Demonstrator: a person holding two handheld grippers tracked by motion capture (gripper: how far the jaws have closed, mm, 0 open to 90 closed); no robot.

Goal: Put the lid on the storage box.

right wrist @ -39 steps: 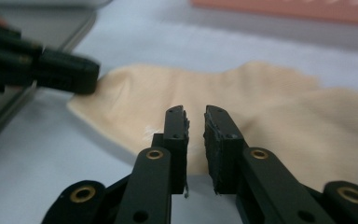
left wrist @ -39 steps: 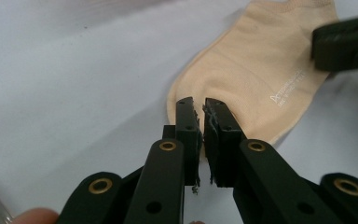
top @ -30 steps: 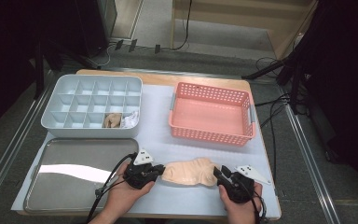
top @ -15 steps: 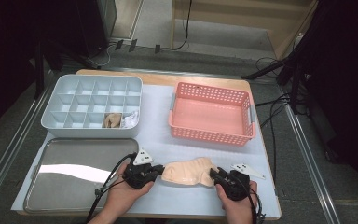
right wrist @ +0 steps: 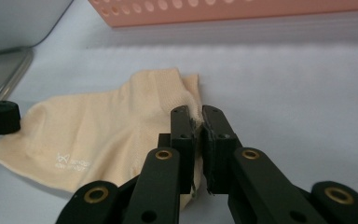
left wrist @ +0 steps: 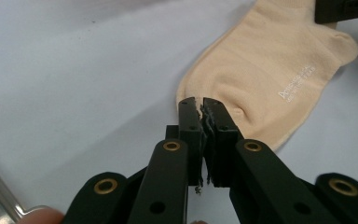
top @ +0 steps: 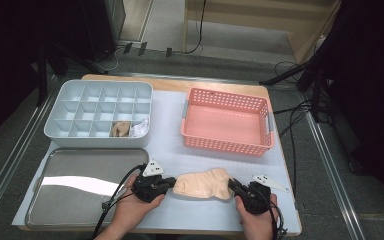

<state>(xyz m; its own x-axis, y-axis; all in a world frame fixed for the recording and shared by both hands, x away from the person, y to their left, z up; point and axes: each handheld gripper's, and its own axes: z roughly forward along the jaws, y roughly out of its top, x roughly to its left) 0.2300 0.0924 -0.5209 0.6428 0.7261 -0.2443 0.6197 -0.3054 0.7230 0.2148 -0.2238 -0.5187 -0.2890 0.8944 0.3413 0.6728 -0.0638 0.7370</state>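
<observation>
the room around is dim, a grey floor with cables, dark stands and a pale wooden frame at the back, and in the middle stands the surface, a wooden top under a pale grey-white mat. on it, from biggest down: a steel tray at the near left, a pink perforated basket at the far right, a pale blue divided organiser at the far left with a beige bundle and a white one in two of its near cells, and then the beige sock lying flat near the front edge, just right of the tray and well short of the basket. its long axis runs left to right across the surface, between the two hands. small white lettering and a little logo are printed on it, too blurred to read. the left tongs are pressed together on the sock's left end, fabric caught between the pads. the right tongs have just been closing and now pinch the right end, where the edge bunches up between the pads. each pair of tongs lies low, pointing inward at the other.
</observation>
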